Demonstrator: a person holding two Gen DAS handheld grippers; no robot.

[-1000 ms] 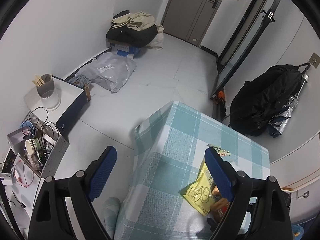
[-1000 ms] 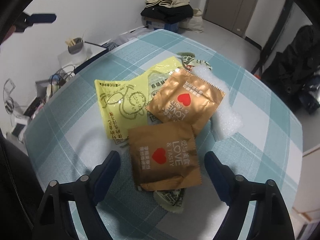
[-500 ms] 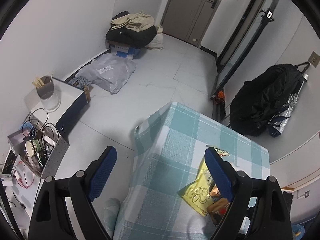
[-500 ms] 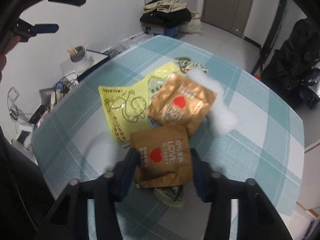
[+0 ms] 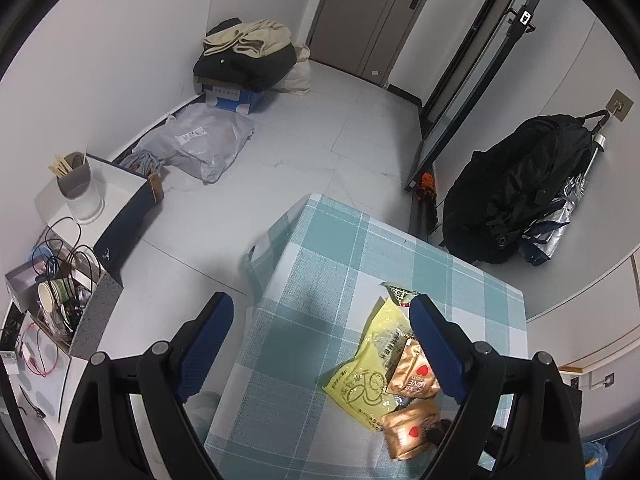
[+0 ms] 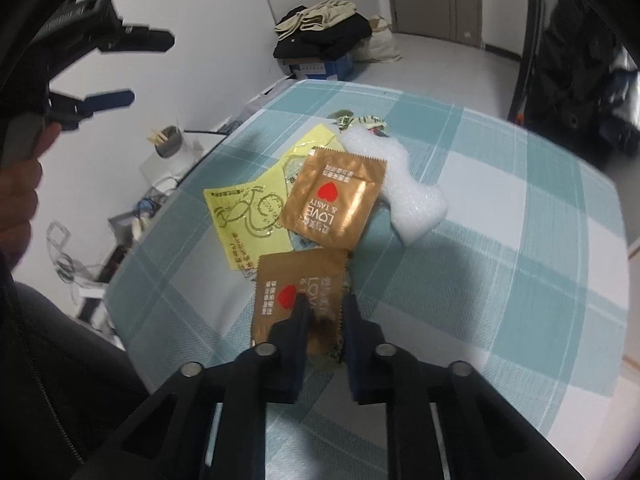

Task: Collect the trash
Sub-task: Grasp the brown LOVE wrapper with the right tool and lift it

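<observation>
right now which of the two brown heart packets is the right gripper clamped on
The nearer brown packet, crumpled between the right gripper, whose jaws have just been closing. The other brown packet lies flat farther off, overlapping the yellow wrapper, untouched.

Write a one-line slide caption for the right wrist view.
Right gripper pinches the nearer gold foil snack packet on the teal checked tablecloth.
</observation>
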